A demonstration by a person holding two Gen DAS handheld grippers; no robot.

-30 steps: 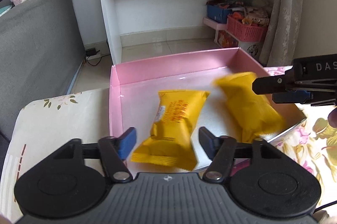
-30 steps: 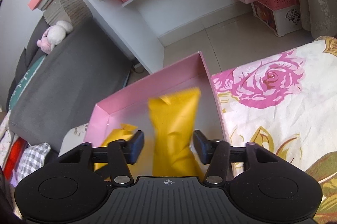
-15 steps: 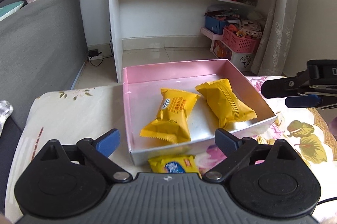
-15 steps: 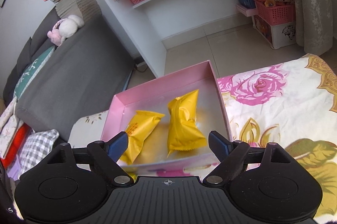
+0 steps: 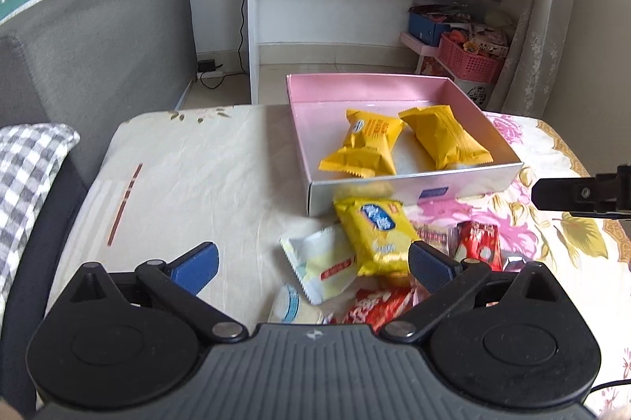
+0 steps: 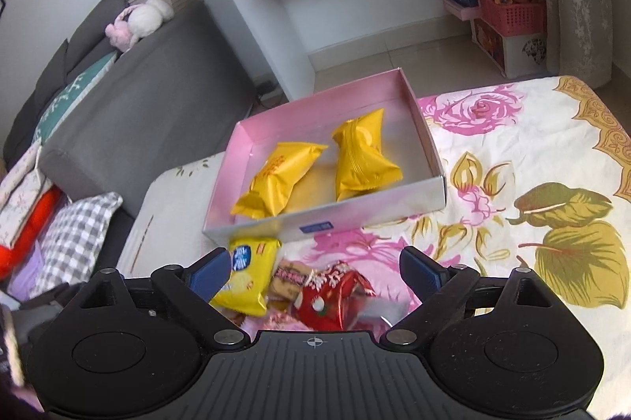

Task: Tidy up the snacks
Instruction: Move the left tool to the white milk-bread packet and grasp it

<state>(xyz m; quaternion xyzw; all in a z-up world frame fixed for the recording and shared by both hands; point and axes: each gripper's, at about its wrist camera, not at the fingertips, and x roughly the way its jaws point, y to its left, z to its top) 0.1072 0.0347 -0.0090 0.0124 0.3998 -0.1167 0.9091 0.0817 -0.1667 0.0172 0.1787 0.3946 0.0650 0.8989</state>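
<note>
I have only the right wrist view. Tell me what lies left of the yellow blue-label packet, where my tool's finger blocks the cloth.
Observer: A pale white-and-yellow packet lies there, touching the yellow packet.
Operator: Report anything nearer than that.
Observer: A small round white-and-blue item sits just below the pale packet in the left wrist view, partly hidden by the tool's body.
Operator: Give me the left tool's state.
Observer: The left tool is open and holds nothing. It hovers with the pale packet between its fingers.
</note>
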